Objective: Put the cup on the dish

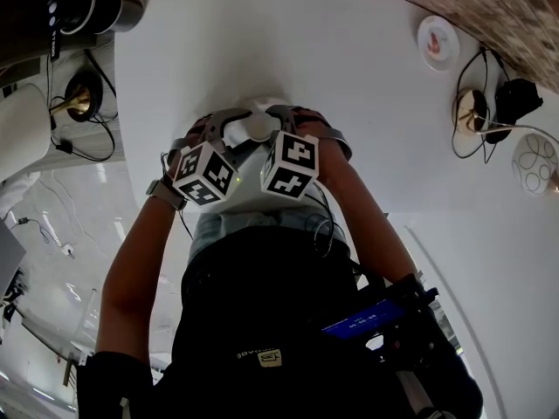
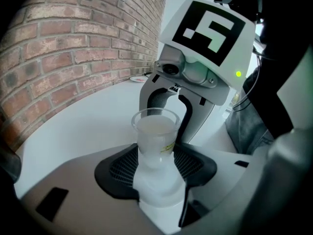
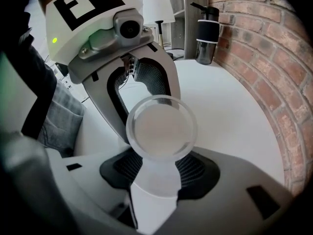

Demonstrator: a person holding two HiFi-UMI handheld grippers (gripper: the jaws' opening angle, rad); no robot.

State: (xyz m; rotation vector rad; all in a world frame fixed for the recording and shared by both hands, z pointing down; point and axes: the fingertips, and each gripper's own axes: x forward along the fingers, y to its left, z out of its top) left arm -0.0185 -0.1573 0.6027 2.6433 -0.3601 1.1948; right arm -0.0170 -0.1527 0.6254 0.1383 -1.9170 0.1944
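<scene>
A frosted clear plastic cup (image 1: 258, 127) is held over the white table between my two grippers, which face each other with their tips together. My left gripper (image 1: 229, 133) is shut on the cup (image 2: 155, 131), which stands rim up between its black pads. My right gripper (image 1: 288, 120) is shut on the cup (image 3: 161, 129) too, and one round end of the cup faces its camera. I cannot tell whether this is one cup or two nested ones. The small white dish (image 1: 438, 42) with a red mark lies far off at the table's back right, near the brick wall.
A black tumbler (image 1: 87, 11) stands at the table's far left end. Cables and a brass-coloured object (image 1: 74, 101) lie beyond the left edge, and black gear with cables (image 1: 515, 99) sits off the right edge. The brick wall (image 2: 73, 48) runs along the table's far side.
</scene>
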